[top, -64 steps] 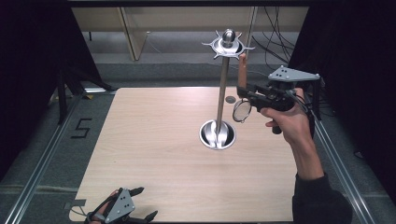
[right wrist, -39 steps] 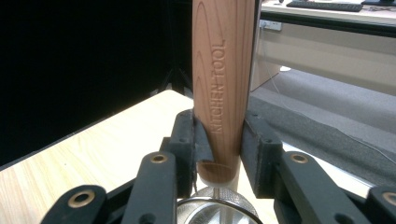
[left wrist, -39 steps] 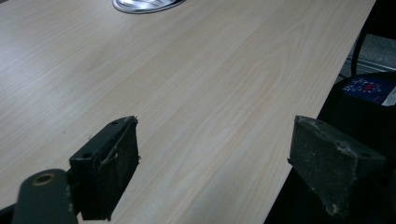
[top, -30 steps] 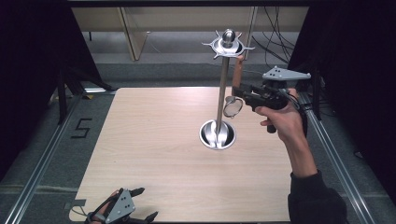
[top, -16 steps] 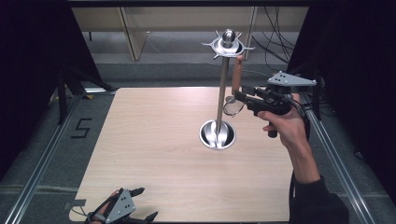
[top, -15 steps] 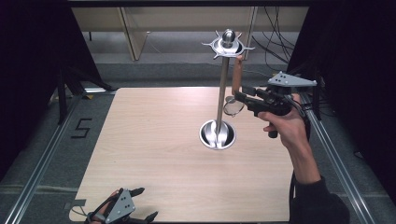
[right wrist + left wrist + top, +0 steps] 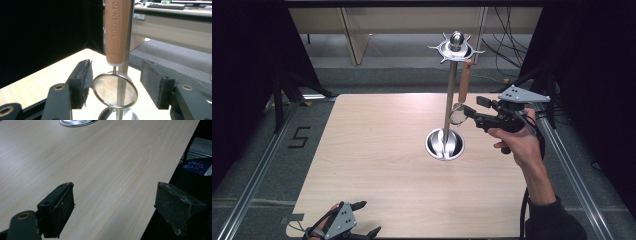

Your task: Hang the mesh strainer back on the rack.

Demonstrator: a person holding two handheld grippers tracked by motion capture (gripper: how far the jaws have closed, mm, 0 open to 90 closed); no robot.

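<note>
Hanging from a hook of the stand (image 7: 451, 95), the small strainer (image 7: 115, 90) with the wooden handle (image 7: 117, 30) dangles handle-up, its round mesh ring level with my right gripper (image 7: 115, 86) and just in front of the stand's steel pole (image 7: 125, 82). From the high view, the strainer (image 7: 457, 113) sits beside the pole, above the stand's round base (image 7: 445, 144) on the table (image 7: 377, 150). I have the right gripper (image 7: 469, 111) spread, one jaw on each side of the ring and neither pad touching it as far as I can tell; I judge this is the line-up before a pinch on the ring, which would let me lift the utensil off its hook. Going in low makes sense, since the handle hangs free and would swing if nudged. My left gripper (image 7: 343, 226) rests idle at the near edge of the table, well apart from the stand, its jaws wide open over bare wood in the left gripper view (image 7: 113, 210).
</note>
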